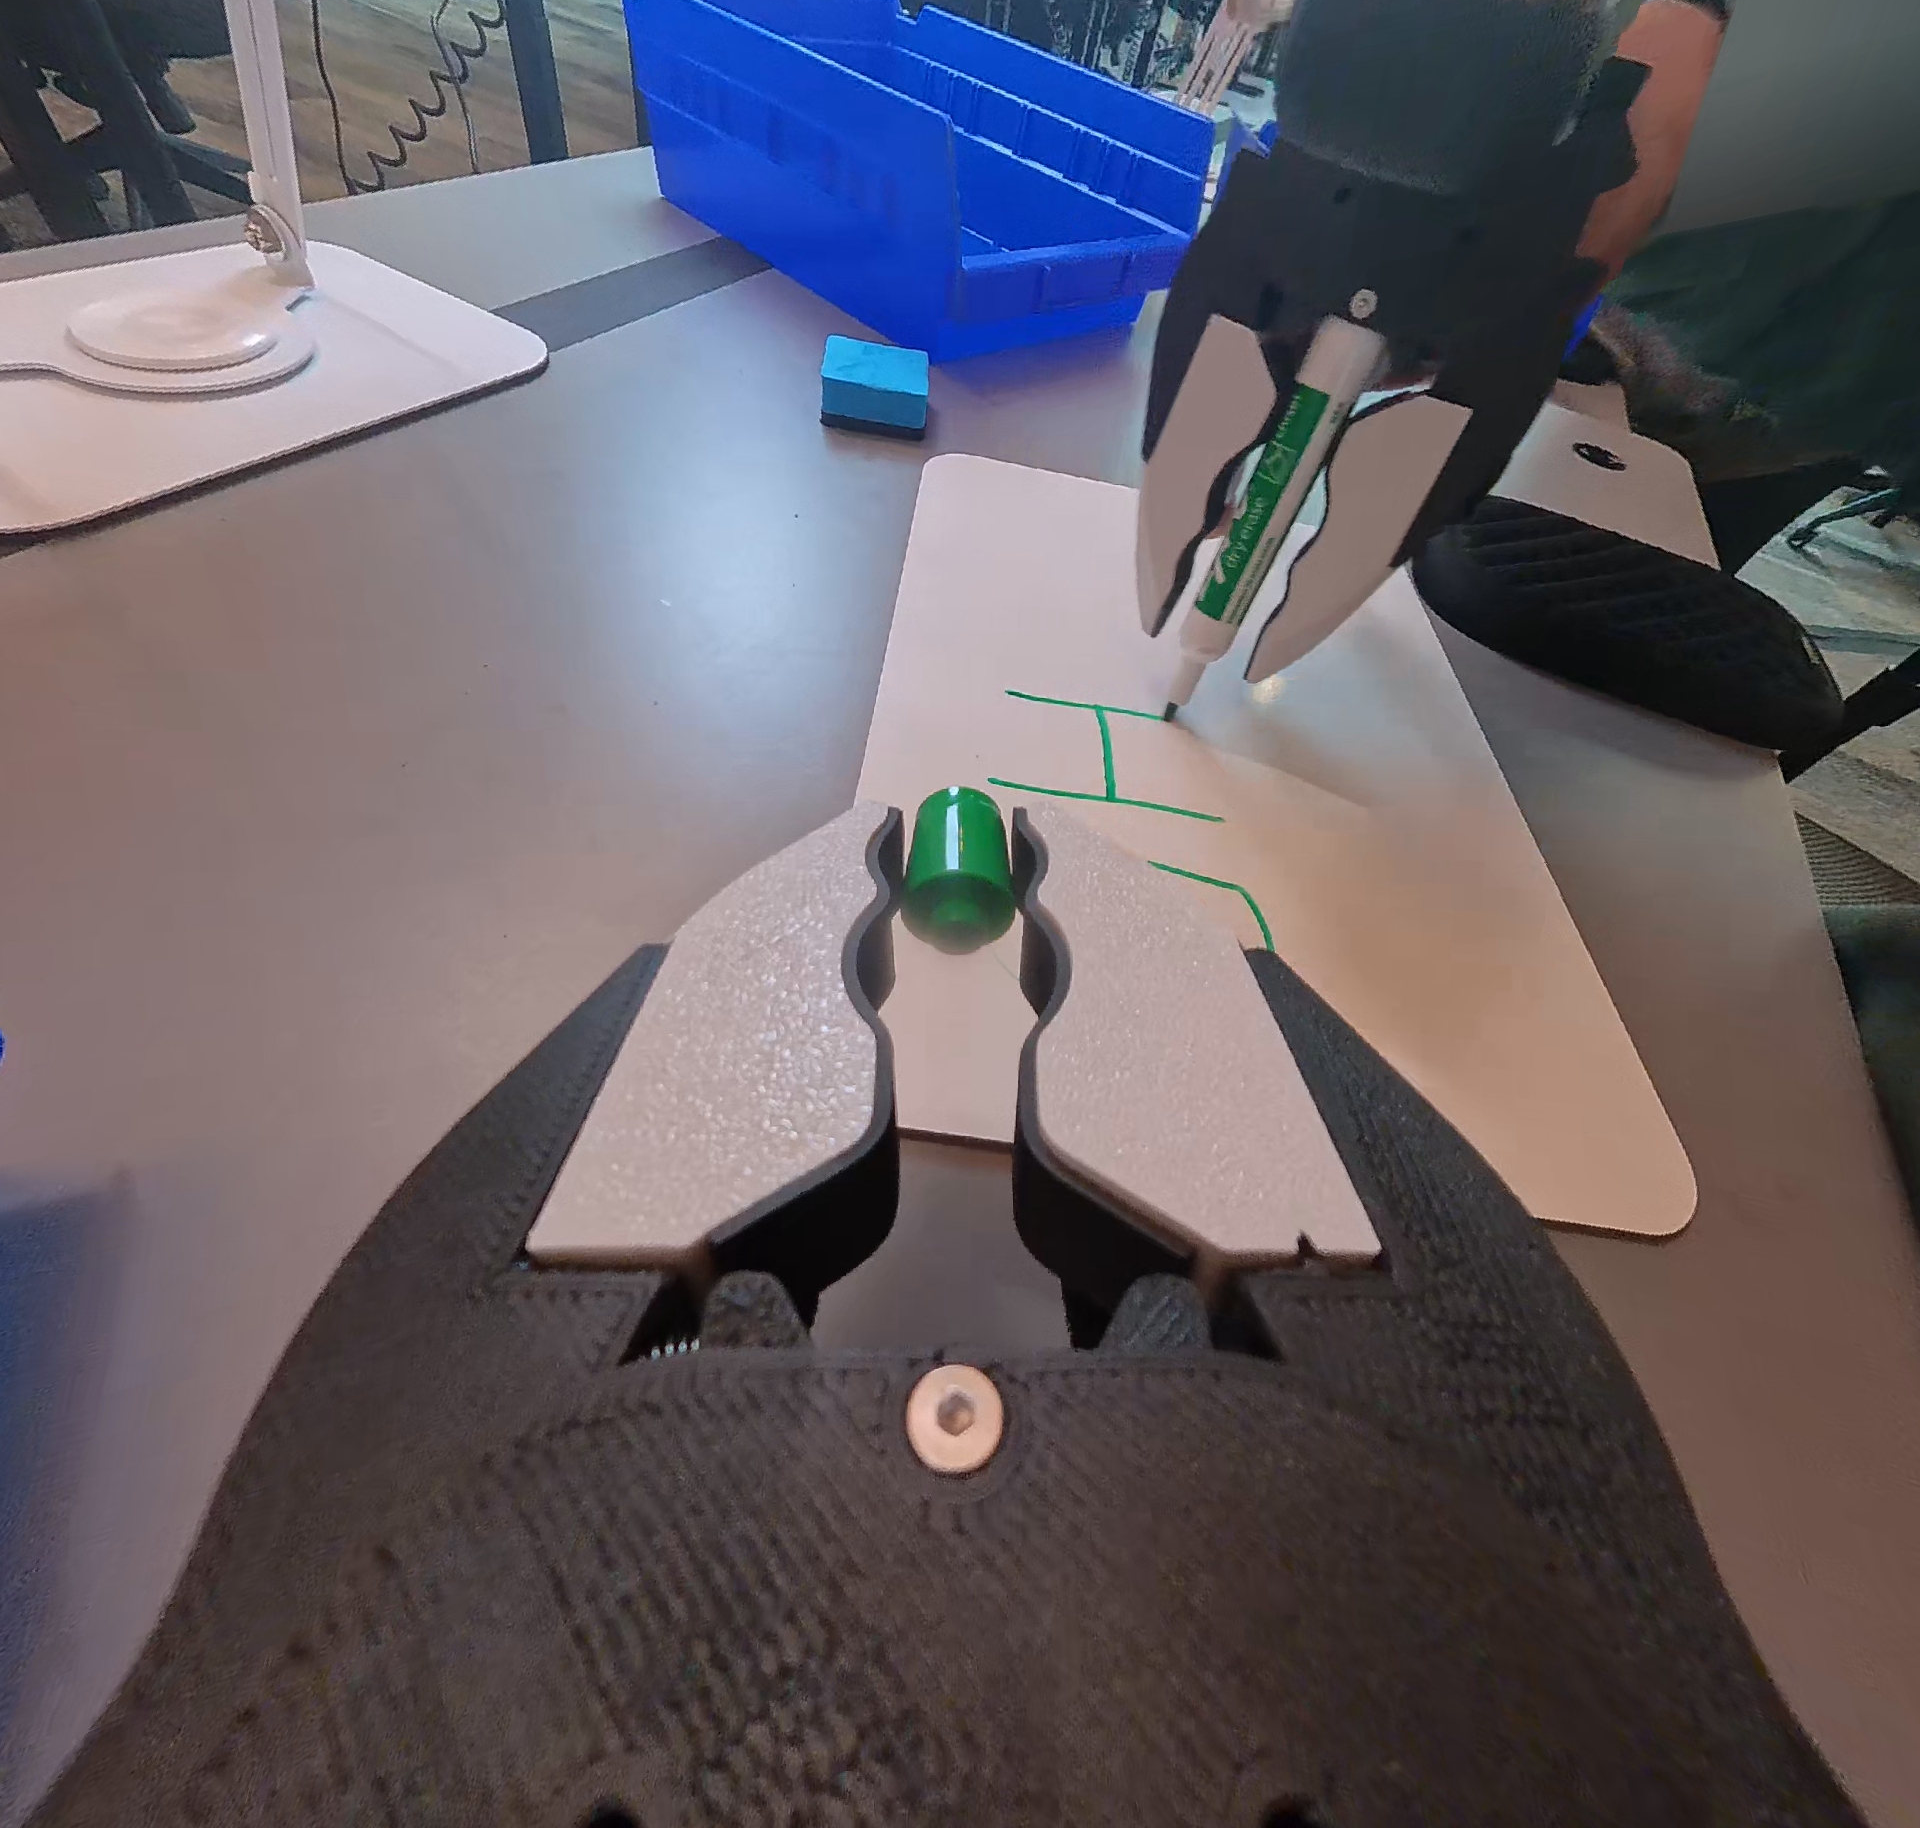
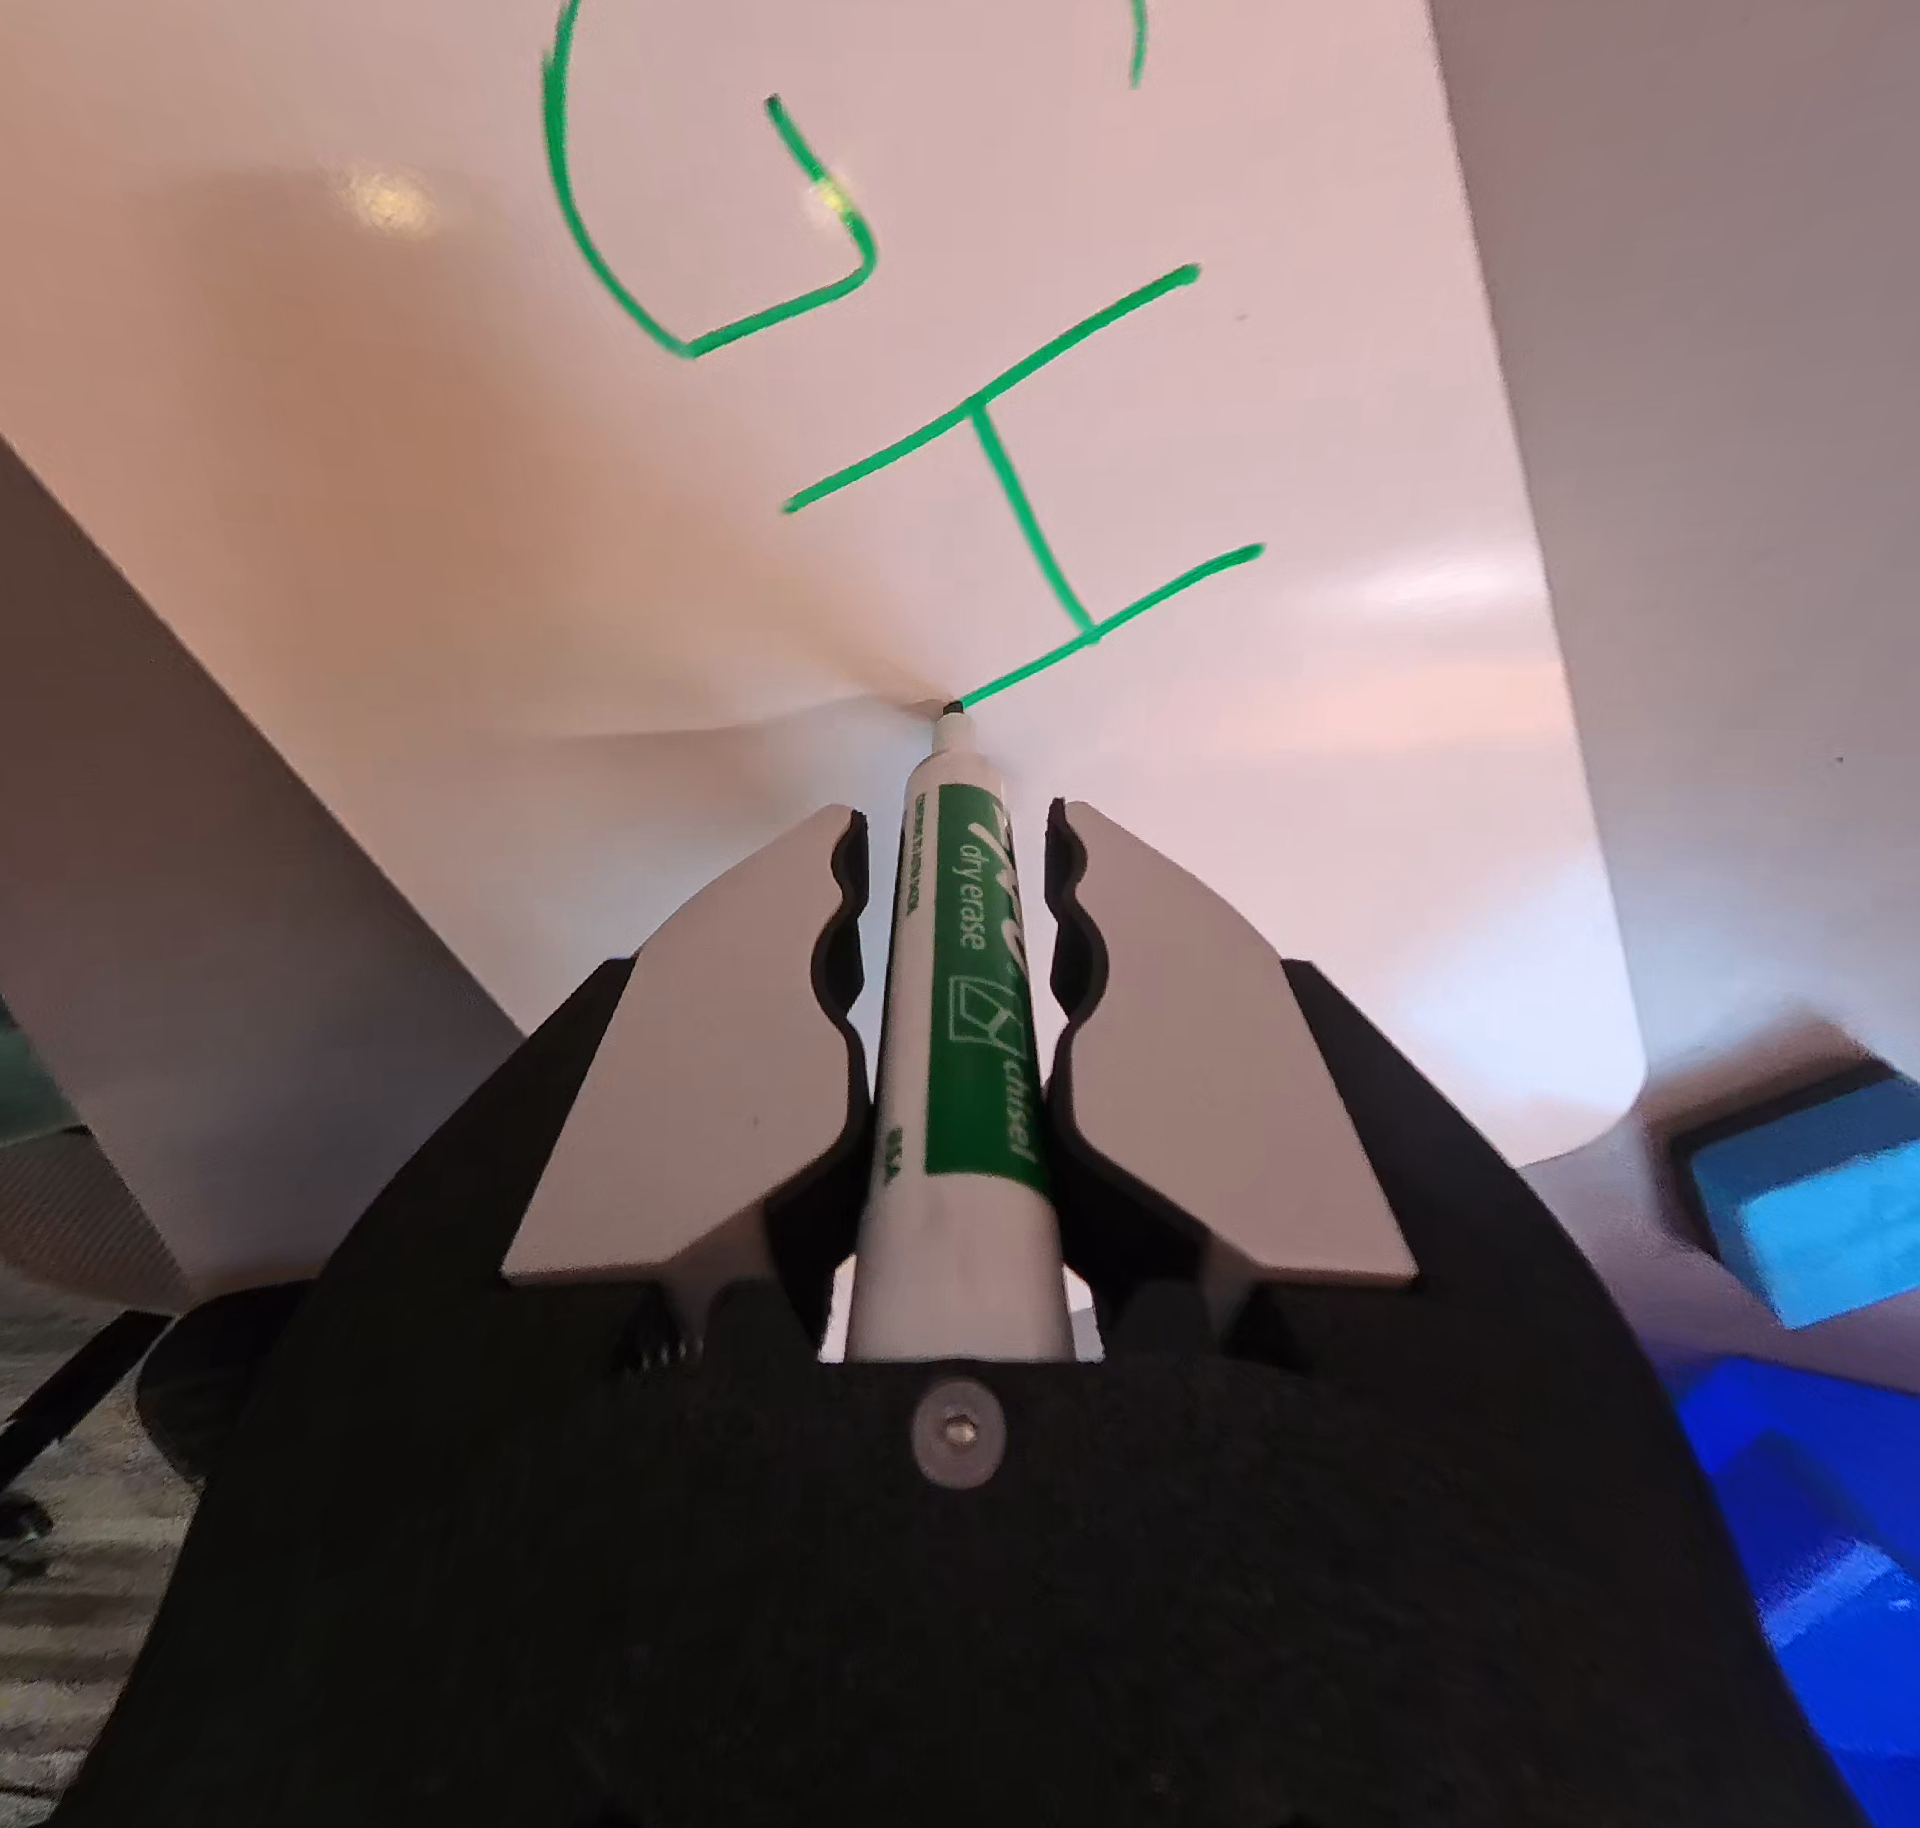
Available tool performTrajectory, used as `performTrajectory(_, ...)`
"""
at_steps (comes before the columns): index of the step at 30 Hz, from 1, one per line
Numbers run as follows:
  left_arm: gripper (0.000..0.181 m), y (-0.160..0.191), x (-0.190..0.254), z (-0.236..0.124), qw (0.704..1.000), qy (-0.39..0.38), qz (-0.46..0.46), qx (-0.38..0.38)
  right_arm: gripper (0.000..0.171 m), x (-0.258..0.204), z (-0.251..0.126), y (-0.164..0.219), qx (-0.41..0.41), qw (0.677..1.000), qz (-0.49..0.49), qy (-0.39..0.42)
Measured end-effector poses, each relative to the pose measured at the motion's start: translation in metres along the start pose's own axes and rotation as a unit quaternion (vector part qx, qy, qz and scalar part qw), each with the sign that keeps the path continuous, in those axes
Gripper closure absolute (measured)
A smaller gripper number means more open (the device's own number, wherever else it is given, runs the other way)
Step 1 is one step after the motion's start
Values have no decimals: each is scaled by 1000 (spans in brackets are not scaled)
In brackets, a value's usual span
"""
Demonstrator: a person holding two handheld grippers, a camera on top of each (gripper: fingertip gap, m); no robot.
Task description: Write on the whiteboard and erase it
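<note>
A white whiteboard (image 1: 1299, 947) lies flat on the grey table, with green marks (image 1: 1107, 760) on it. My right gripper (image 2: 956, 822) is shut on a green and white dry-erase marker (image 2: 961, 999). The marker's tip (image 2: 951, 710) touches the board at the end of a green stroke (image 2: 1039, 521). The right gripper also shows in the left wrist view (image 1: 1210, 651), upright over the board's far part. My left gripper (image 1: 956, 822) is shut on the marker's green cap (image 1: 954, 869) and rests at the board's near edge. A blue eraser (image 1: 873, 386) lies on the table beyond the board.
A blue plastic bin (image 1: 914, 168) stands behind the eraser. A white lamp base (image 1: 208, 365) sits at the far left. A black chair part (image 1: 1621, 635) lies past the board's right edge. The eraser (image 2: 1808, 1228) and bin (image 2: 1797, 1570) show blurred at the right wrist view's lower right.
</note>
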State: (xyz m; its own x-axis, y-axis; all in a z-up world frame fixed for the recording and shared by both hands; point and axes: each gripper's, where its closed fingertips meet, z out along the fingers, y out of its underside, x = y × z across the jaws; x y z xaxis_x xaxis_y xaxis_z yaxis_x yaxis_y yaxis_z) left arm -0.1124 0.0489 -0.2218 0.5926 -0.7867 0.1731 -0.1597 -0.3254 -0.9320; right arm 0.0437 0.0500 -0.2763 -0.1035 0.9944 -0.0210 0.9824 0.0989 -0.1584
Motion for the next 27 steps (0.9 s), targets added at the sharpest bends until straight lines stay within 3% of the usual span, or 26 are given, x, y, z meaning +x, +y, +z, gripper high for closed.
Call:
performTrajectory(5, 162, 1, 0, 1, 1000, 0, 1, -2, 138, -4, -3, 1, 9, 1000, -1, 10)
performTrajectory(14, 162, 1, 3, 1, 1000, 9, 1, 1, 138, 39, -15, 3, 59, 995, 41, 66)
performTrajectory(27, 162, 3, 2, 2, 1000, 7, 0, -2, 137, 49, -12, 0, 71, 994, 45, 72)
